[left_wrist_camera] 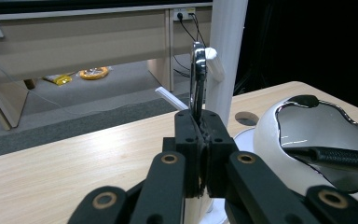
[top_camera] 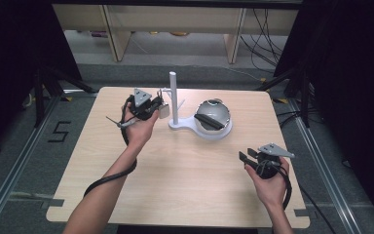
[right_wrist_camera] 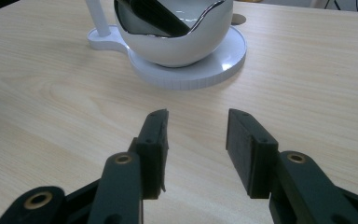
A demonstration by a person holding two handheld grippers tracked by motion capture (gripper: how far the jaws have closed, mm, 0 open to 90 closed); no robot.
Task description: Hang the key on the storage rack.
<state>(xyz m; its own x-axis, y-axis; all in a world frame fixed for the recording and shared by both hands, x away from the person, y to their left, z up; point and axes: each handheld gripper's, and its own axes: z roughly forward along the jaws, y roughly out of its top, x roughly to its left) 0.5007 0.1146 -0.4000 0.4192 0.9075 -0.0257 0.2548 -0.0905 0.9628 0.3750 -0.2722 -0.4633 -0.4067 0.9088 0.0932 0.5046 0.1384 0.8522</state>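
My left gripper (top_camera: 157, 106) (left_wrist_camera: 200, 135) is shut on a chrome handle (left_wrist_camera: 197, 79) that stands upright from its jaws. A small pale cup (top_camera: 163, 110) hangs from it. The handle's top sits right beside a short white peg (left_wrist_camera: 214, 63) on the white post (top_camera: 173, 97) (left_wrist_camera: 226, 46) of a rack. To the right of the post, a white chrome-rimmed bowl (top_camera: 213, 115) (left_wrist_camera: 317, 135) (right_wrist_camera: 177, 28) rests on the rack's round base (right_wrist_camera: 219, 60). A black handled tool (top_camera: 209, 121) (left_wrist_camera: 340, 157) lies inside it. My right gripper (top_camera: 246, 157) (right_wrist_camera: 196, 140) hovers open over the table's front right, pointing at the bowl.
The wooden table (top_camera: 185, 170) has bare surface in the middle and front. Its far edge lies just behind the rack. Beyond it are wooden furniture legs (top_camera: 117, 39) and cables (top_camera: 268, 34) on the floor. Dark stands flank both sides.
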